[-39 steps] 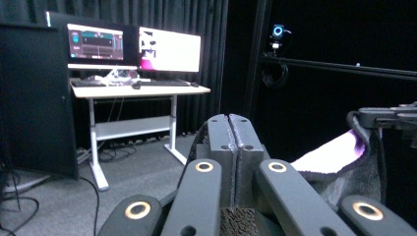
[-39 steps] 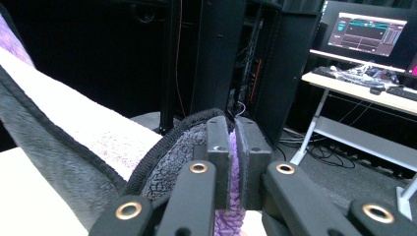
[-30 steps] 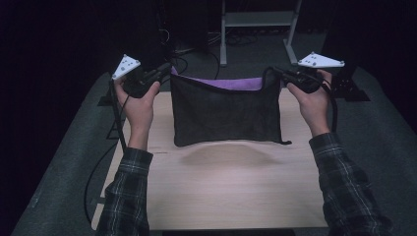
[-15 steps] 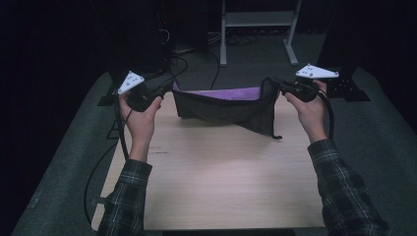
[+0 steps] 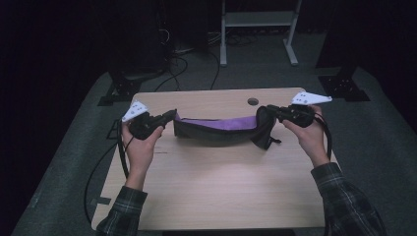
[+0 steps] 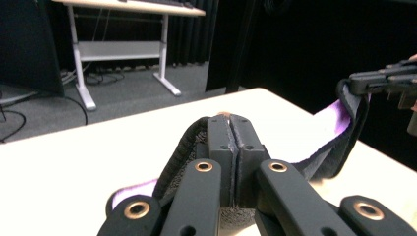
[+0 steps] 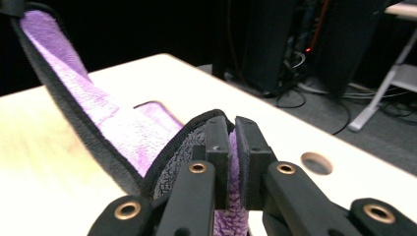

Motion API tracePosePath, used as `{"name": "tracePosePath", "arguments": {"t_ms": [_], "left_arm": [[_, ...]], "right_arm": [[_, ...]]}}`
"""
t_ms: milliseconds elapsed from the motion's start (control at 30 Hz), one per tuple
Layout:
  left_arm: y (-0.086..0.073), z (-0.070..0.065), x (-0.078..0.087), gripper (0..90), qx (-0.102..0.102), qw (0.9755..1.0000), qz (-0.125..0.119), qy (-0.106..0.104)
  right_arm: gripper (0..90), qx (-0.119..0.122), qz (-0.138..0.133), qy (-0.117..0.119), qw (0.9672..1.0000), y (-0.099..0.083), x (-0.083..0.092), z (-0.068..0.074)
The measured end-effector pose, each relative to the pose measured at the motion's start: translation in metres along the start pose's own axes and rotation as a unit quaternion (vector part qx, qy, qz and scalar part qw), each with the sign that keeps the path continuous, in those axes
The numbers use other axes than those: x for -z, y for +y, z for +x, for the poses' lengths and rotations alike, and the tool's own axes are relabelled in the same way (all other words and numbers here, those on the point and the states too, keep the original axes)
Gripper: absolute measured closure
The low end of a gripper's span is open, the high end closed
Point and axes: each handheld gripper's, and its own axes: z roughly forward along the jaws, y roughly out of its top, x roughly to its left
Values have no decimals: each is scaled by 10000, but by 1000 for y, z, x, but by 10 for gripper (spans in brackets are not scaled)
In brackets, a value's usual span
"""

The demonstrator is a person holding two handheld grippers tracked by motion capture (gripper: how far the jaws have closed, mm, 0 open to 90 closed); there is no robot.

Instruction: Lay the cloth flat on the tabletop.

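Note:
A cloth (image 5: pixel 216 132), dark grey outside and purple inside, is stretched between my two grippers low over the wooden table (image 5: pixel 216 191). My left gripper (image 5: pixel 169 115) is shut on the cloth's left corner; in the left gripper view its jaws (image 6: pixel 231 142) pinch the dark hem, and the cloth (image 6: pixel 334 132) sags toward the other gripper (image 6: pixel 378 81). My right gripper (image 5: pixel 268 112) is shut on the right corner, with purple pile squeezed between its jaws (image 7: pixel 231 142). The cloth (image 7: pixel 74 98) runs from them up to the left. Its lower part rests on the table.
A round cable hole (image 5: pixel 253 102) lies in the table's far edge, behind the cloth. A white desk frame (image 5: pixel 255 29) and black stands (image 5: pixel 344 83) sit on the floor beyond. Cables trail from both grippers.
Both grippers came down and toward the person with the cloth. It hung tall and flat a second ago; now it is collapsed into a low band touching the table.

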Motion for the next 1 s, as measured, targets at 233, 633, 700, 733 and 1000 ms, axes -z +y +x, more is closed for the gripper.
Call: {"name": "tracePosePath", "arguments": {"t_ms": [233,633,700,733,1000], "left_arm": [[-33,-5,16,891,79,9995,302,-11],[-88,-26,54,890,176,9962,848,8],[-98,-28,58,889,260,9949,971,-14],[-101,-30,61,888,287,9943,1023,-27],[-131,-37,76,876,379,9866,1584,-3]], "right_arm": [[849,72,145,276,9995,-25,13,21],[848,66,521,855,9950,-79,43,64],[848,52,644,951,9934,-89,47,72],[848,23,693,1005,9925,-94,49,75],[843,222,1330,1144,9842,-125,57,99]]}}
